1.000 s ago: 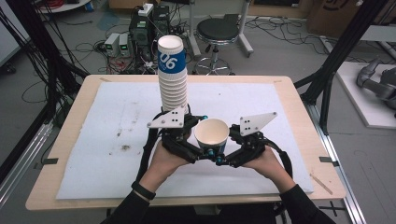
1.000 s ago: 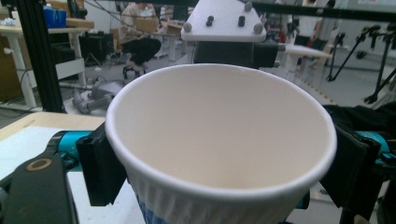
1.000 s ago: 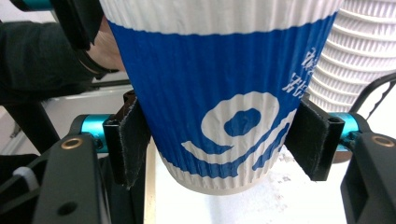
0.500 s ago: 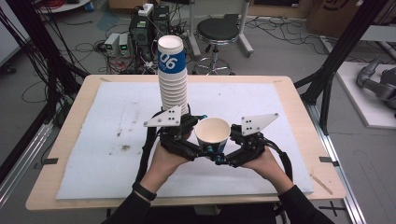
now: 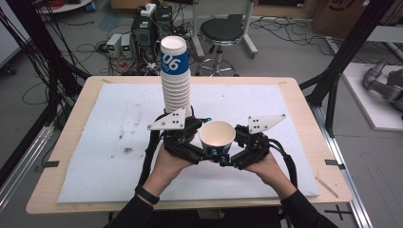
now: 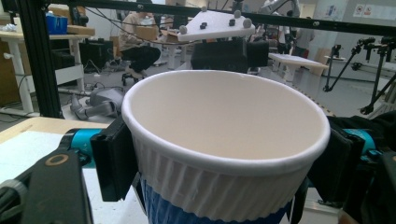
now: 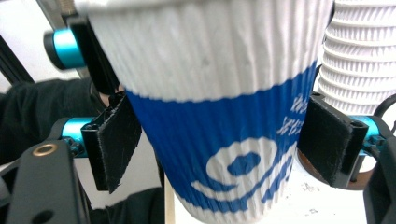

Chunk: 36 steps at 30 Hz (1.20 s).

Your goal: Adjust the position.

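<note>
White-sheeted wooden surface point(image 5: 119, 142); both grippers, left gripper point(image 5: 202, 154) and right gripper point(image 5: 227, 159), clamp fingers on ribbed blue-white paper cup point(image 5: 217, 137) beside tall cup stack point(image 5: 175, 78).

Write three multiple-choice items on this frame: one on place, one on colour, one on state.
1. Where is the stack of cups?
A. On the white mat, beyond the single cup
B. On the floor
C. At the near edge of the table

2. What colour is the band on the single cup?
A. Red
B. Green
C. Blue

3. How is the single cup?
A. Upright and empty
B. Lying on its side
C. Upside down

Key:
1 A: the high view shows the stack standing on the mat behind the single cup.
2 C: the right gripper view shows a blue band under the white ribbed part.
3 A: the left gripper view looks into its open mouth and bare white inside.
</note>
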Each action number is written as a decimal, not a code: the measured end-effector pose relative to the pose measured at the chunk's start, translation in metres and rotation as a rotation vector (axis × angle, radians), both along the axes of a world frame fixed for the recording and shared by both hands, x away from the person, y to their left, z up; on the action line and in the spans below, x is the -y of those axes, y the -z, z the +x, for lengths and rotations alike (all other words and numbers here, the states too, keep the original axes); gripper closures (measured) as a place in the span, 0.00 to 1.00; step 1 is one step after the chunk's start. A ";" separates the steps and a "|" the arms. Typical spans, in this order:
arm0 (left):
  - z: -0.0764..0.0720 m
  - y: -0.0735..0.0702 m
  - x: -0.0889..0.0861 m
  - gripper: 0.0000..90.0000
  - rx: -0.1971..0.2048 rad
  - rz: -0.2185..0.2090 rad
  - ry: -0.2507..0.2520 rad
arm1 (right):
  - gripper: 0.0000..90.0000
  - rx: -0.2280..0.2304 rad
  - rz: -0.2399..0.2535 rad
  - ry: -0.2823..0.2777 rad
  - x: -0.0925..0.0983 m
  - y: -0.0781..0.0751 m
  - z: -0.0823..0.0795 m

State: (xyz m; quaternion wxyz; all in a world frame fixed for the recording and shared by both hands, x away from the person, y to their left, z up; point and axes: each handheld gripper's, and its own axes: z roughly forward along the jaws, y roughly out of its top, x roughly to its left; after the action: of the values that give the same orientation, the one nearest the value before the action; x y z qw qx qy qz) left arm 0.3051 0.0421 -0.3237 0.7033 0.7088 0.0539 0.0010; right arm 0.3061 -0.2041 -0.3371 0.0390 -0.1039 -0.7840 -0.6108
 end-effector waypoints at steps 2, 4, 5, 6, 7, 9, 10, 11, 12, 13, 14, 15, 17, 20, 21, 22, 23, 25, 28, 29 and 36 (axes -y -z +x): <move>0.000 0.000 0.000 0.25 0.002 0.001 -0.001 | 0.24 -0.013 0.011 -0.003 0.001 0.000 0.000; 0.000 0.000 0.000 0.25 0.001 -0.002 0.000 | 0.25 -0.015 0.017 -0.003 0.001 -0.001 0.000; 0.000 0.000 0.000 0.25 -0.001 -0.001 0.002 | 0.26 -0.014 0.014 -0.002 0.001 -0.001 -0.001; 0.000 0.000 0.001 0.25 -0.004 -0.002 0.002 | 0.26 -0.012 0.015 -0.002 0.001 0.000 -0.001; 0.000 0.000 0.001 0.25 -0.004 -0.002 0.002 | 0.26 -0.013 0.018 -0.005 0.001 0.000 0.000; 0.001 0.001 0.001 0.23 -0.011 -0.002 0.004 | 0.26 -0.013 0.017 -0.006 0.001 0.000 0.000; 0.001 0.001 0.001 0.22 -0.011 -0.003 0.003 | 0.26 -0.014 0.015 -0.007 0.001 0.000 0.000; 0.001 0.001 0.001 0.21 -0.005 -0.001 0.002 | 0.26 -0.012 0.013 -0.007 0.001 0.000 0.000; 0.001 0.001 0.001 0.19 -0.005 -0.001 0.002 | 0.26 -0.012 0.013 -0.007 0.001 0.000 0.000; 0.001 0.000 0.001 0.18 -0.006 -0.005 0.004 | 0.26 -0.011 0.011 -0.006 0.001 0.000 0.000; 0.001 0.000 0.001 0.18 -0.006 -0.005 0.004 | 0.26 -0.011 0.009 -0.007 0.001 0.000 0.000; 0.001 0.000 0.001 0.18 -0.007 -0.005 0.007 | 0.26 -0.007 0.008 -0.007 0.001 0.000 0.000; 0.002 0.000 0.000 0.18 -0.020 -0.012 0.017 | 0.26 -0.001 0.013 -0.006 0.002 -0.001 0.000; 0.002 0.000 -0.002 0.17 -0.019 -0.012 0.015 | 0.26 0.003 0.010 -0.005 0.004 -0.002 0.001; 0.002 -0.001 -0.004 0.17 -0.019 -0.011 0.013 | 0.26 0.004 0.007 -0.006 0.005 -0.002 0.001; 0.002 -0.002 -0.005 0.17 -0.015 -0.011 0.013 | 0.26 0.007 0.008 -0.004 0.006 -0.003 0.001; 0.002 -0.003 -0.007 0.17 -0.012 -0.011 0.008 | 0.26 0.007 0.006 -0.003 0.007 -0.003 0.001; 0.002 -0.004 -0.012 0.17 -0.008 -0.010 0.001 | 0.26 0.016 0.006 0.004 0.009 -0.004 0.002; 0.002 -0.005 -0.015 0.17 -0.004 -0.010 -0.010 | 0.26 0.016 0.012 0.011 0.014 -0.005 0.004; 0.001 -0.005 -0.017 0.17 0.000 -0.005 -0.014 | 0.26 0.016 0.012 0.011 0.014 -0.005 0.004; 0.001 -0.002 -0.024 0.17 0.006 0.022 -0.038 | 0.26 0.029 0.036 0.040 0.026 -0.010 0.007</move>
State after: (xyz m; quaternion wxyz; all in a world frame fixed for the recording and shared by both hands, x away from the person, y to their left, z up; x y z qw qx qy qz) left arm 0.3062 0.0665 -0.3214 0.6954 0.7155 0.0652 0.0172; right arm 0.3131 -0.2301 -0.3267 0.0174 -0.1099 -0.7712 -0.6268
